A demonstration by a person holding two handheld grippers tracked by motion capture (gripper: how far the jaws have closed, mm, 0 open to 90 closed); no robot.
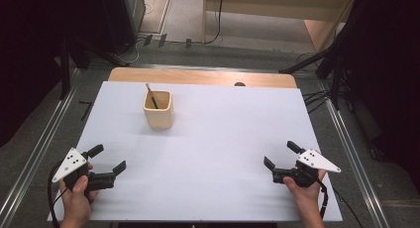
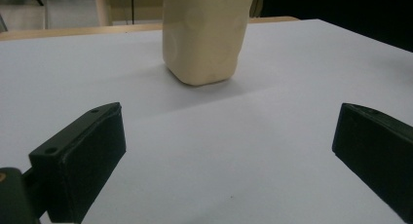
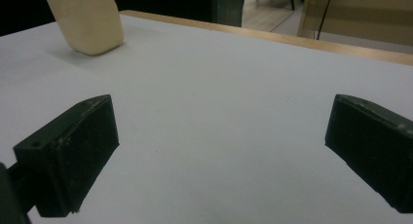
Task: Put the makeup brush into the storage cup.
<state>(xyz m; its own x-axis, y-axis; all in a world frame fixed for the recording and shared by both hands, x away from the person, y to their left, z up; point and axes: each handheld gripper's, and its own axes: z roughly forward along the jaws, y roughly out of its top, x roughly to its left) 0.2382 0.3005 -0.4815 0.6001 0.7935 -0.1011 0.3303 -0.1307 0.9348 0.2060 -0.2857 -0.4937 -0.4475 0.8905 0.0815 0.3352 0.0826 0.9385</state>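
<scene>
Cream-coloured, square-sided cup [image 1: 158, 110] with rounded corners stands upright on the white table sheet [image 1: 223, 139], in the far left part of it and a little short of the bare wooden strip [image 1: 198, 77] that runs along the sheet's far edge. Inside the cup a thin brown stick [image 1: 151, 95] leans, its upper end poking out above the rim toward the far left corner of the cup.

In the left gripper view the cup [image 2: 205, 36] rises straight ahead, well beyond the jaws, casting a soft shadow on the sheet to its near side. In the right gripper view the cup [image 3: 86, 20] sits far off at the upper left.

Near and to the left of the cup, well apart from it, the person's left hand [image 1: 77, 198] holds the left gripper [image 1: 106, 157] low over the sheet; its two black jaws are spread wide with nothing between them, and they point roughly toward the cup. A grey three-cornered plate sits on top of it.

Much farther from the cup, toward the near right corner of the sheet, the right hand [image 1: 304, 196] holds the right gripper [image 1: 281, 155], jaws likewise spread wide and gripping nothing, aimed across the sheet toward the cup's side. The two grippers are well apart from each other.
</scene>
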